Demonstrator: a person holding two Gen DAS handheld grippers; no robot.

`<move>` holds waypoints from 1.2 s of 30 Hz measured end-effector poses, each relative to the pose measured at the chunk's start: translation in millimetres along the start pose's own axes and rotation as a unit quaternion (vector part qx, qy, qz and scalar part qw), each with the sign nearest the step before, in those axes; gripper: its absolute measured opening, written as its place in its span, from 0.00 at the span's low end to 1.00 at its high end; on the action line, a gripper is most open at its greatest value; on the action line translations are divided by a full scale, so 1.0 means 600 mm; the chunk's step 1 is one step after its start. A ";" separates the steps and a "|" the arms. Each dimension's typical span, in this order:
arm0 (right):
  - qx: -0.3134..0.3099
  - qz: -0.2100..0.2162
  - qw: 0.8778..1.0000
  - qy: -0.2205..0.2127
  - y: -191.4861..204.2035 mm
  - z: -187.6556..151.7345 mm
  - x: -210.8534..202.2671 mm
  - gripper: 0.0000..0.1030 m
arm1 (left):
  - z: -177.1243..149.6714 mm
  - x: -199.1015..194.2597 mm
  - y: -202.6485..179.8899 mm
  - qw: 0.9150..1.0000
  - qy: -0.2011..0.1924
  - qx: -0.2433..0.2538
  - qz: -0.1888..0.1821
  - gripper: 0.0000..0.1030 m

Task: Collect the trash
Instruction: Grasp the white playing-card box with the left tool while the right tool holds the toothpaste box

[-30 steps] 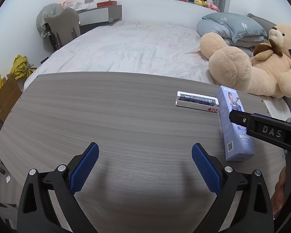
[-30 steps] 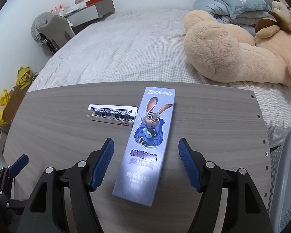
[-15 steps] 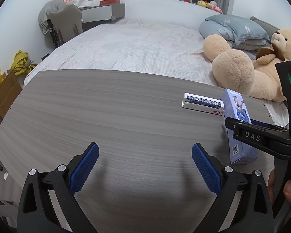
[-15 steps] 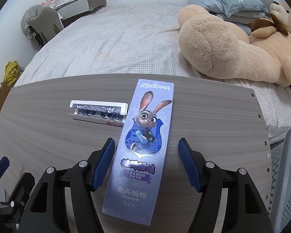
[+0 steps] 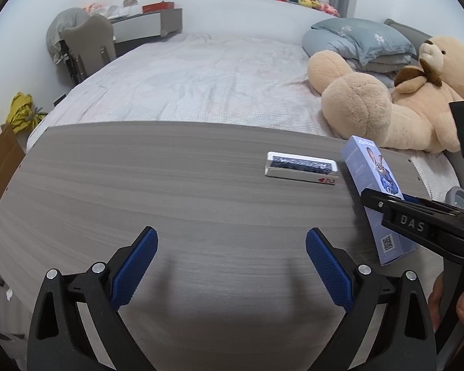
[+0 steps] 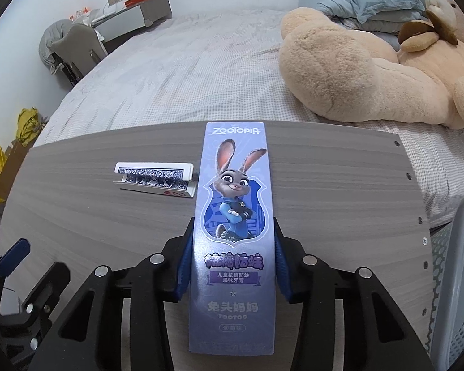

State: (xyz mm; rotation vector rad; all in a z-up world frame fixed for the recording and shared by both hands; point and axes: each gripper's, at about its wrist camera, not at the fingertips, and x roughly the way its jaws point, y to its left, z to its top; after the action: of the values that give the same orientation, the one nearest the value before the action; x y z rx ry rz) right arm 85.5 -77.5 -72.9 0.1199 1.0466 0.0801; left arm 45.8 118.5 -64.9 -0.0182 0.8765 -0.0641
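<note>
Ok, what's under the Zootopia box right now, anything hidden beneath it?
Under the Zootopia box only the wooden table shows around its edges. The right gripper is shut on its sides. Whatever lies directly beneath is covered. The card box sits beside it, not under.

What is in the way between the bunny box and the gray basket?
Nothing visible. The right gripper is shut on the bunny box, and the mesh basket sits past the table's right edge. The card box lies on the box's other side, away from that path.
</note>
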 end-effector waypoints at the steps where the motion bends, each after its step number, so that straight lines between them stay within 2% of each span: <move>1: 0.002 0.001 1.000 -0.003 -0.006 -0.001 -0.007 0.42 | 0.005 0.002 -0.006 1.000 0.001 0.007 -0.003 0.92; 5: 0.012 0.003 1.000 -0.013 -0.033 -0.013 -0.032 0.42 | 0.026 0.017 -0.027 1.000 0.007 0.024 -0.014 0.92; 13: 0.036 0.008 0.999 -0.024 -0.086 -0.029 -0.063 0.41 | 0.054 0.057 -0.075 0.999 0.007 0.019 -0.025 0.92; 19: 0.047 0.019 0.998 -0.035 -0.111 -0.031 -0.075 0.42 | 0.069 0.099 -0.108 0.999 0.030 0.012 -0.031 0.92; 27: 0.063 0.035 0.997 -0.035 -0.132 -0.028 -0.066 0.41 | 0.077 0.138 -0.142 0.998 0.046 0.026 -0.015 0.92; 36: 0.070 0.046 0.996 -0.032 -0.141 -0.026 -0.058 0.42 | 0.088 0.166 -0.141 0.998 0.061 0.023 0.010 0.92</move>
State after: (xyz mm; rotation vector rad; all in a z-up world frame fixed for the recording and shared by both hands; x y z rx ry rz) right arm 55.2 -164.5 -62.5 0.2960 0.9820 0.0856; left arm 145.9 27.5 -103.8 0.0382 0.9974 -0.0664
